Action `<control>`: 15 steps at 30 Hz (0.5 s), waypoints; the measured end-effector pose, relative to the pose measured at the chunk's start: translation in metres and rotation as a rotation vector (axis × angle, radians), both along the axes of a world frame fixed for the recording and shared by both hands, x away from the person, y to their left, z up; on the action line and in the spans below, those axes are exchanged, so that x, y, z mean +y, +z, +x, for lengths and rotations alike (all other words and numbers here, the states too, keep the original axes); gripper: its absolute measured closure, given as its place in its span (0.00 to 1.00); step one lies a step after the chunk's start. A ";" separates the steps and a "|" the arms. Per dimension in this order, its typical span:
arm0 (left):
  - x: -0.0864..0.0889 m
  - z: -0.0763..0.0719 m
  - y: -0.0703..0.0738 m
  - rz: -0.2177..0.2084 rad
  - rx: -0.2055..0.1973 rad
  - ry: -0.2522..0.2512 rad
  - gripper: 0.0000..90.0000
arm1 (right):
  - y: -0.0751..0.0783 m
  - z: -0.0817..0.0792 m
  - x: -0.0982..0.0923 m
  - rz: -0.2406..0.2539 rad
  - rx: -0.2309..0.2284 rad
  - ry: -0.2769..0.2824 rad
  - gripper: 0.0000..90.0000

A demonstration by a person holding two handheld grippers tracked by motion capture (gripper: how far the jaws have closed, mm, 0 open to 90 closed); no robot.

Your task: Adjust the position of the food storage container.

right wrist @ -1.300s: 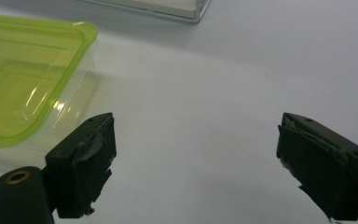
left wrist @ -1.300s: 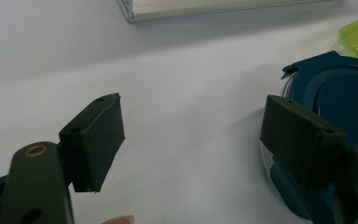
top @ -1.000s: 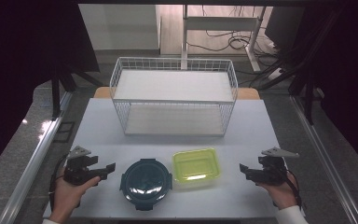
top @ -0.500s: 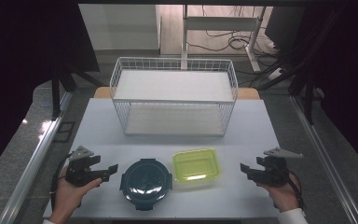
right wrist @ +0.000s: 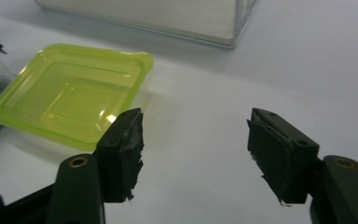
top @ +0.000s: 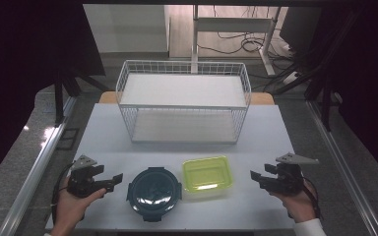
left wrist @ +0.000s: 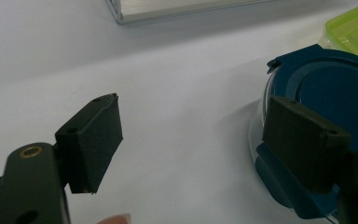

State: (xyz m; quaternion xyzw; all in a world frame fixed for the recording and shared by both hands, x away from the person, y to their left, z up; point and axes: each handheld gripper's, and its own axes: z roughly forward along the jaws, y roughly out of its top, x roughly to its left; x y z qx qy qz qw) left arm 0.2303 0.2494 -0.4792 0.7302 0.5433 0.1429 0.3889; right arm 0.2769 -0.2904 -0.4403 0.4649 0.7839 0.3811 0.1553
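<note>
A round dark-blue lidded container [top: 153, 191] [left wrist: 326, 93] sits near the table's front edge. Right beside it lies a yellow-green square tray [top: 207, 175] [right wrist: 70, 93]. My left gripper [top: 112, 180] [left wrist: 191, 140] is held just left of the blue container, open, with bare table between its jaws; its right jaw overlaps the container's rim in the left gripper view. My right gripper [top: 256, 177] [right wrist: 196, 140] hovers right of the green tray, open and holding nothing; its jaws have just been closing.
A white wire basket [top: 184, 101] stands at the middle back of the white table [top: 285, 132]. A metal rail [top: 39, 167] runs along the left side. Cables and a desk frame lie on the floor beyond.
The left gripper has shifted slightly toward the blue container. The right gripper's jaws stand a little narrower than before.
</note>
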 end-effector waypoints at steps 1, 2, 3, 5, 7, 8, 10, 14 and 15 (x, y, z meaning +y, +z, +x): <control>0.000 0.000 0.000 0.002 0.002 -0.002 0.22 | 0.000 0.000 0.000 0.000 0.000 0.000 0.40; 0.000 0.000 -0.001 0.004 0.005 -0.002 0.22 | 0.000 -0.001 0.006 -0.001 0.004 0.014 0.41; 0.000 0.000 -0.001 0.004 0.005 -0.004 0.22 | 0.000 -0.001 0.006 -0.001 0.004 0.014 0.41; -0.001 -0.001 -0.001 0.004 0.006 -0.007 0.22 | 0.001 -0.002 0.013 -0.002 0.010 0.049 0.47; -0.001 -0.001 0.000 0.004 0.005 -0.007 0.22 | 0.001 -0.003 0.016 -0.003 0.013 0.059 0.49; -0.001 -0.001 0.000 0.004 0.005 -0.007 0.22 | 0.003 -0.005 0.022 -0.005 0.010 0.087 0.52; 0.000 -0.001 -0.001 0.009 0.011 -0.006 0.22 | 0.005 -0.007 0.029 -0.006 0.014 0.115 0.56; 0.000 -0.001 -0.001 0.006 0.011 -0.006 0.22 | 0.006 -0.011 0.041 -0.006 0.026 0.169 0.64; 0.000 -0.002 0.000 0.005 0.011 -0.008 0.22 | 0.006 -0.012 0.044 -0.007 0.028 0.183 0.66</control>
